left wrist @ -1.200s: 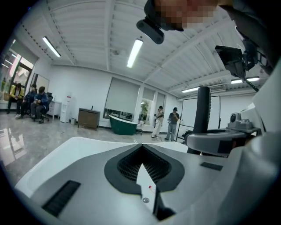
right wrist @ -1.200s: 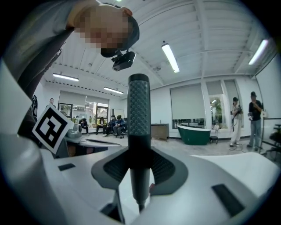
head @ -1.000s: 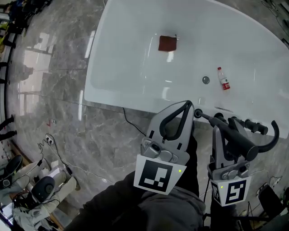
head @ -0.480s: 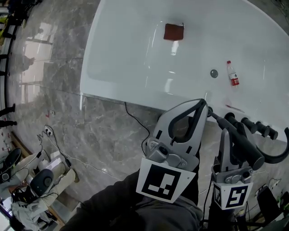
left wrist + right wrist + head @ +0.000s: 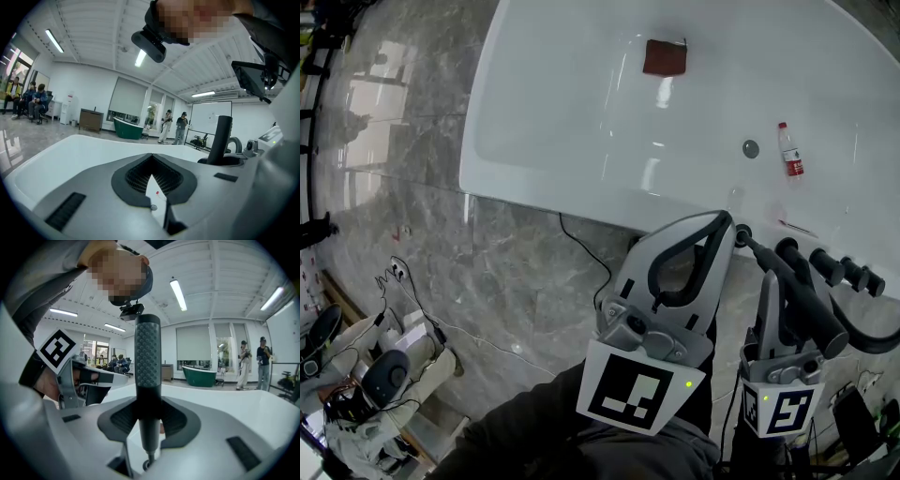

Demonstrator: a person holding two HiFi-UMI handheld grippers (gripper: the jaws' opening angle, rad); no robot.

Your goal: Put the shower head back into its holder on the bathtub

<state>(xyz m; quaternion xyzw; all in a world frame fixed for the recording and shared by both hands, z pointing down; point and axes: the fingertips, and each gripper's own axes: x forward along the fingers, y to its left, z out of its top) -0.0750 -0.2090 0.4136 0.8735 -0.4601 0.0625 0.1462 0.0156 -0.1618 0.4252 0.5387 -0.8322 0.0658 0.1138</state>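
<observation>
Nearest the camera in the head view, a dark sleeve [image 5: 534, 431] leads to the two marker cubes, flat white faces printed with black squares. The left hand-held gripper [image 5: 723, 228] is smooth grey plastic; its curved jaws bow out and meet at the tips, closing an open loop with nothing in it. Its own view shows ribbed dark pads [image 5: 140, 176] joined at the point, with only white tub visible through the gap. The right hand-held gripper [image 5: 771, 281] is clamped on the shower head [image 5: 808, 306], a slim black stick. In the right gripper view the shower head [image 5: 147, 362] stands upright between the dark pads [image 5: 176, 420], its upper part thick and covered in small dimples, its lower end narrowing to a thin smooth stem. It is held over the near rim of the bathtub [image 5: 581, 131], just beside a row of round black knobs [image 5: 825, 266]; whether it touches the rim cannot be told. The bathtub is glossy white with rounded walls. Inside it lie a small clear bottle [image 5: 789, 154] with a red cap and label, a round metal drain [image 5: 751, 147] and, further off, a flat reddish-brown square [image 5: 665, 57]. Polished grey marble floor [image 5: 422, 197] lies beside the tub, crossed by a thin black cable [image 5: 581, 251]
</observation>
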